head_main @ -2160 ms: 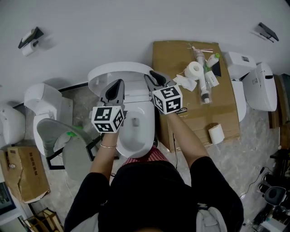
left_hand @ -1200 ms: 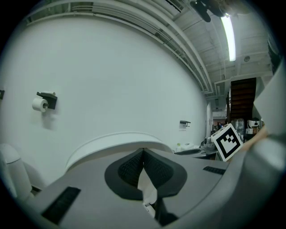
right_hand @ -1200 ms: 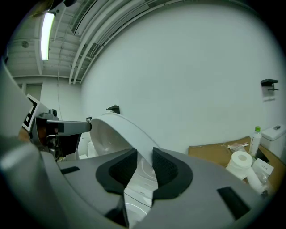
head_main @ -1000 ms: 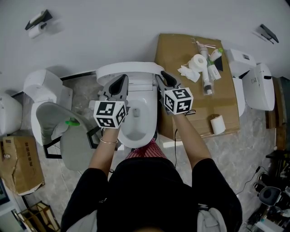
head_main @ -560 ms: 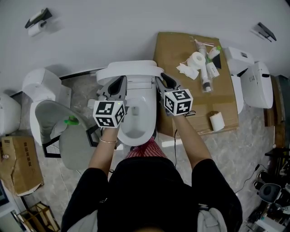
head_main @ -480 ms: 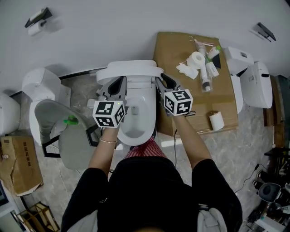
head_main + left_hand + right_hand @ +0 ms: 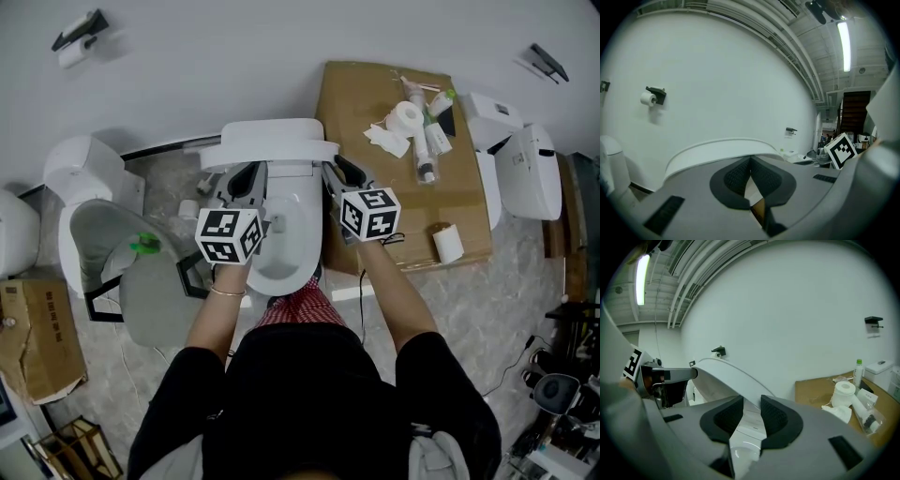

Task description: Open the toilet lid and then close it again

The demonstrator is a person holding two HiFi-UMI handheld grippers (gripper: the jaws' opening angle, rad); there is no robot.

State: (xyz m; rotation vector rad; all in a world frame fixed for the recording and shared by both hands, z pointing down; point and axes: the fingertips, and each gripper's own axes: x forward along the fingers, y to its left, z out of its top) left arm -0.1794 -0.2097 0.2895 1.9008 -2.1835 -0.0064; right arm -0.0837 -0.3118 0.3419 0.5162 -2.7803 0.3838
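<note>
The white toilet lid [image 7: 274, 141] is raised at a slant over the bowl [image 7: 281, 248]. In the head view my left gripper [image 7: 247, 174] is at the lid's left edge and my right gripper [image 7: 337, 172] at its right edge. In the right gripper view the lid's rim [image 7: 726, 373] runs down into the gap between my right gripper's [image 7: 751, 401] pads, which are shut on it. In the left gripper view my left gripper [image 7: 750, 159] has its tips together. The lid [image 7: 708, 152] arcs just beyond them, and contact with it is unclear.
A cardboard box [image 7: 394, 216] stands right of the toilet, bearing a paper roll [image 7: 405, 117], bottles and a second roll [image 7: 447, 242]. Other toilets stand at the left [image 7: 84, 187] and right [image 7: 530, 173]. A paper holder [image 7: 75, 37] hangs on the wall.
The lid now shows as a narrower, flatter band than before. Both grippers stayed at its two sides and shifted slightly toward the wall with it.
</note>
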